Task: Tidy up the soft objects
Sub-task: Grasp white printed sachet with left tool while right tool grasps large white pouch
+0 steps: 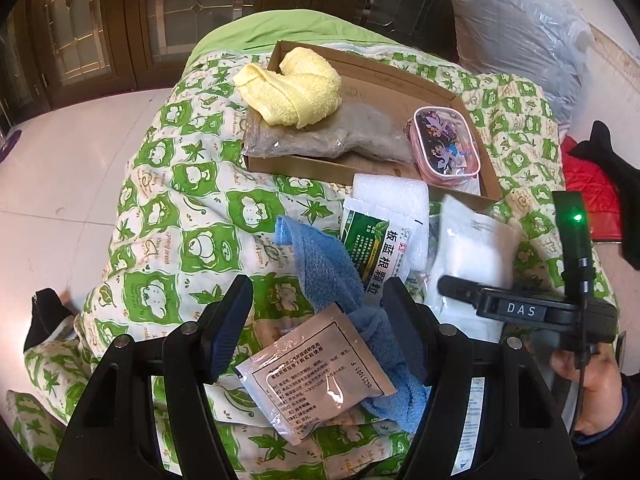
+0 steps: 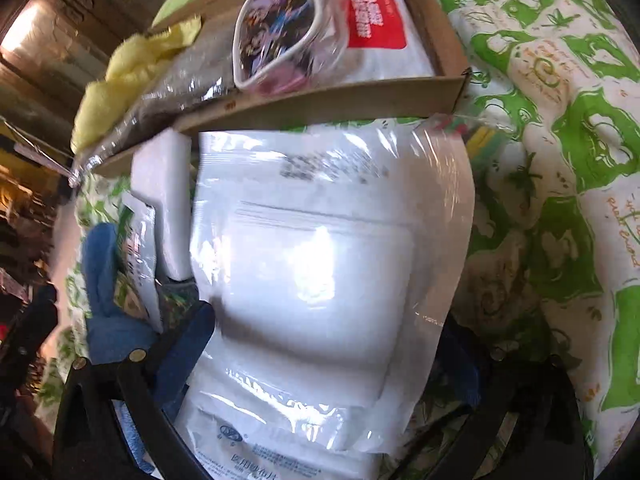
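My left tongs [image 1: 316,320] stand spread over the green-and-white quilt [image 1: 168,208], pinching nothing. Between their tips lie a blue towel [image 1: 320,264] and, on top of it at 6 o'clock, a silvery sachet [image 1: 316,376] printed with small black Chinese text and a batch code that I cannot read surely. At 12 o'clock from the towel sits a green sachet [image 1: 368,248] lettered 板蓝根颗粒.

The cardboard tray [image 1: 472,152] lies beyond, at 12 o'clock, holding a yellow cloth [image 1: 296,92], a grey bagged item [image 1: 344,140] and a pink cartoon pouch [image 1: 446,142].

My right tongs [image 2: 320,340], marked "DAS" in the left view, are spread wide around a white plastic pack [image 2: 320,264]; whether the pads press it I cannot tell. Its print is blurred. In the tray at 12 o'clock lies a white bag with a red label [image 2: 376,20], unreadable.
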Demonstrator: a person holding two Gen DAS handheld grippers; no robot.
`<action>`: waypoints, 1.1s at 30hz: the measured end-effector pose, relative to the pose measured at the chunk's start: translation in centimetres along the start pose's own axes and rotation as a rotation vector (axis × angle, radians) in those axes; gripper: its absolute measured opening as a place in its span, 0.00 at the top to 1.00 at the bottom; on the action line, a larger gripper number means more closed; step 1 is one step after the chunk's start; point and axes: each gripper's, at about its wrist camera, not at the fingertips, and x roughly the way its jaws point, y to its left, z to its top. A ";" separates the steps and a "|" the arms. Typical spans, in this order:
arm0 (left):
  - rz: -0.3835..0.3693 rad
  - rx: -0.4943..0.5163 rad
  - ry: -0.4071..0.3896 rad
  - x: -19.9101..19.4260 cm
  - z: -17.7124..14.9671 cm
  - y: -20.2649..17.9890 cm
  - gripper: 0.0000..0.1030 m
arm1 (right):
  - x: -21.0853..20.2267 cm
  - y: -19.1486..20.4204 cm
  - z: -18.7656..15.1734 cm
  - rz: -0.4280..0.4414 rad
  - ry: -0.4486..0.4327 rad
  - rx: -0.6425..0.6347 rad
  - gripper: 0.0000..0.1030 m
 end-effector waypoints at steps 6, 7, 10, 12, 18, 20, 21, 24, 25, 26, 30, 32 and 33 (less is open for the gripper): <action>-0.002 -0.001 -0.005 -0.1 0.0 0.0 0.34 | -2.1 -0.1 -0.1 0.017 -0.040 -0.054 0.38; -0.003 0.000 -0.004 -0.1 0.0 0.1 0.34 | -2.7 -0.2 0.0 0.014 -0.054 -0.059 0.39; -0.003 0.001 -0.004 -0.1 0.0 0.1 0.34 | -4.8 -0.7 0.2 0.010 -0.101 -0.068 0.45; -0.003 0.000 -0.004 -0.1 0.0 0.0 0.34 | -6.3 -1.4 0.4 0.047 -0.127 -0.042 0.46; -0.052 -0.005 0.015 -0.2 0.2 0.3 0.34 | -9.9 -4.4 1.1 0.090 -0.201 0.019 0.46; -0.066 0.044 0.053 -0.5 0.4 0.1 0.34 | -9.8 -4.6 1.3 0.084 -0.206 0.023 0.46; -0.060 0.086 0.060 -0.9 0.4 -0.2 0.34 | -9.8 -4.8 1.2 0.082 -0.205 0.025 0.46; -0.046 0.255 0.082 -2.4 -0.3 -1.0 0.34 | -9.2 -5.1 0.5 0.081 -0.197 0.029 0.46; -0.056 0.319 0.095 -2.8 -1.0 -1.3 0.34 | -9.2 -5.2 0.5 0.083 -0.195 0.030 0.46; -0.065 0.358 0.108 -3.0 -1.5 -1.4 0.34 | -9.0 -5.2 0.6 0.089 -0.195 0.030 0.46; -0.088 0.484 0.188 -2.0 -3.3 -1.8 0.34 | -8.6 -4.3 0.7 0.097 -0.193 0.019 0.46; -0.118 0.485 0.221 -1.3 -3.0 -1.9 0.34 | -8.6 -4.1 0.6 0.098 -0.192 0.017 0.46; -0.139 0.488 0.244 -0.8 -2.8 -1.9 0.34 | -8.7 -4.0 0.6 0.099 -0.193 0.016 0.46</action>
